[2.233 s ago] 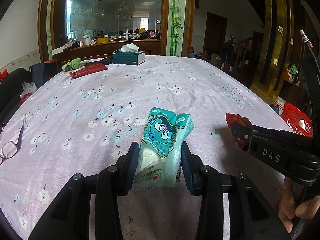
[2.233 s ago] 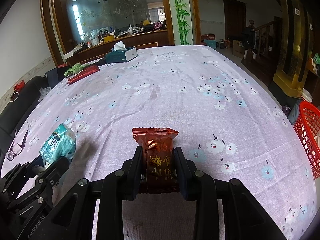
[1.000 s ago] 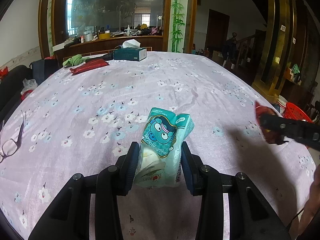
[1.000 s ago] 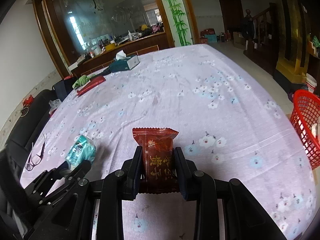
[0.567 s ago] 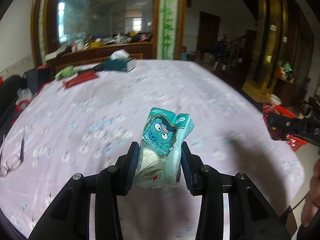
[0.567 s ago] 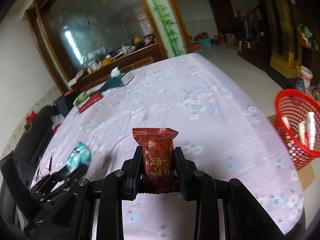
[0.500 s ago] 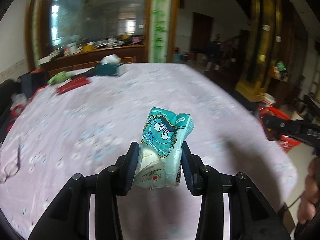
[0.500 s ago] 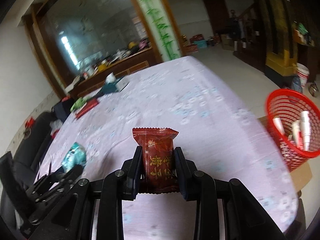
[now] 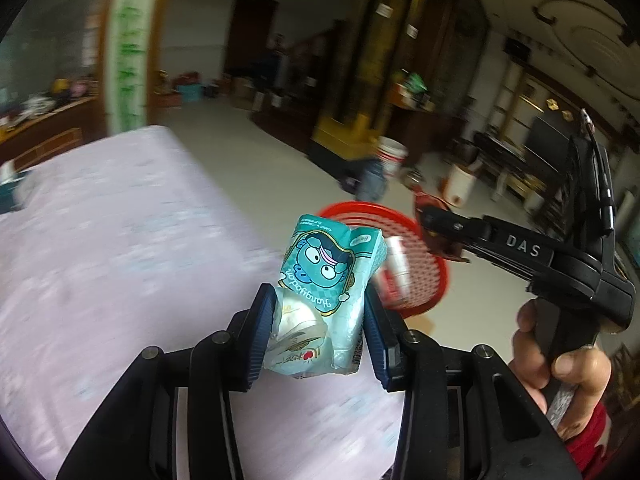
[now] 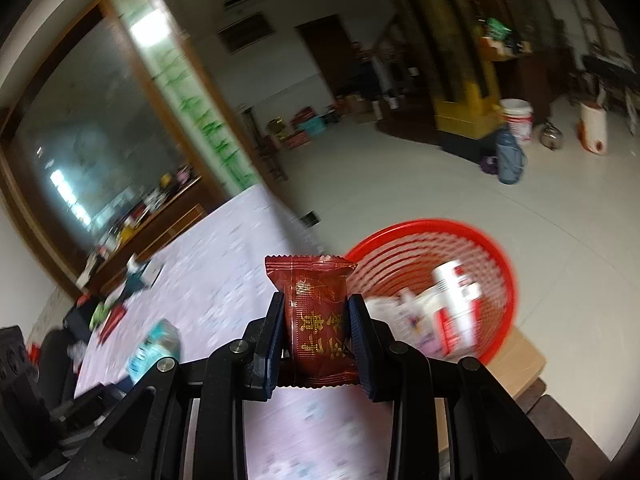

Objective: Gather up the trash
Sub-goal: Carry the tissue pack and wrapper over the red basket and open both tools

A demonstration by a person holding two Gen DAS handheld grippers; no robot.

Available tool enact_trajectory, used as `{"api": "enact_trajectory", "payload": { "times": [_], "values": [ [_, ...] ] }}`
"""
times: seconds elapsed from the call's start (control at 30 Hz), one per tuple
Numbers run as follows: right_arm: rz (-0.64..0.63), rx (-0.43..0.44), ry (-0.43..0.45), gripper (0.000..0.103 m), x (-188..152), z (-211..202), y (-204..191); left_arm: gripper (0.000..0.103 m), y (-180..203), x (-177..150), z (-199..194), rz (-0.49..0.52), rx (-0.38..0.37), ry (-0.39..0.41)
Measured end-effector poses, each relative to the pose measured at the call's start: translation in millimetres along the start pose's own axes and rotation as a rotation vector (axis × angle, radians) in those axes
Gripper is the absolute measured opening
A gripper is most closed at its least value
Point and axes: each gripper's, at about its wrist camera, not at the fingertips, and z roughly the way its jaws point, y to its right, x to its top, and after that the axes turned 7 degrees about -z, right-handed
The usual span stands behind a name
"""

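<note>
Left gripper (image 9: 320, 332) is clamping the teal packet (image 9: 326, 292), right gripper (image 10: 316, 340) is clamping the red wrapper (image 10: 318, 320), both nearing the red basket (image 10: 496, 248) beside the table (image 9: 100, 240); early release risks floor spillage

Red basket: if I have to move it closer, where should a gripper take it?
Likely the rim, from above, one finger inside and one outside. The basket stands upright and open-topped; its thin lip is exposed on the floor side, while trash fills the middle.
</note>
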Motion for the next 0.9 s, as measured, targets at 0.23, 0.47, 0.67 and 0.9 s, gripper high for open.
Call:
{"api": "enact_trajectory", "payload": {
  "times": [0.23,0.47,0.67,0.9],
  "values": [
    [0.086,-0.051,0.004,0.035,27.8,13.0,58.2,0.056,46.2,19.8,82.1,0.029,-0.044,-0.062],
    [0.069,-0.090,0.005,0.050,31.2,13.5,72.1,0.067,49.0,13.4,83.5,0.060,-0.009,-0.051],
    [-0.030,-0.205,0.091,0.086,5.2,-33.2,40.2,0.085,39.2,-13.3,23.9,0.080,0.042,0.073],
    [-0.155,-0.386,0.119,0.099,-54.7,-63.8,-11.4,0.096,13.6,-66.0,-44.3,0.135,0.180,0.179]
  ]
}}
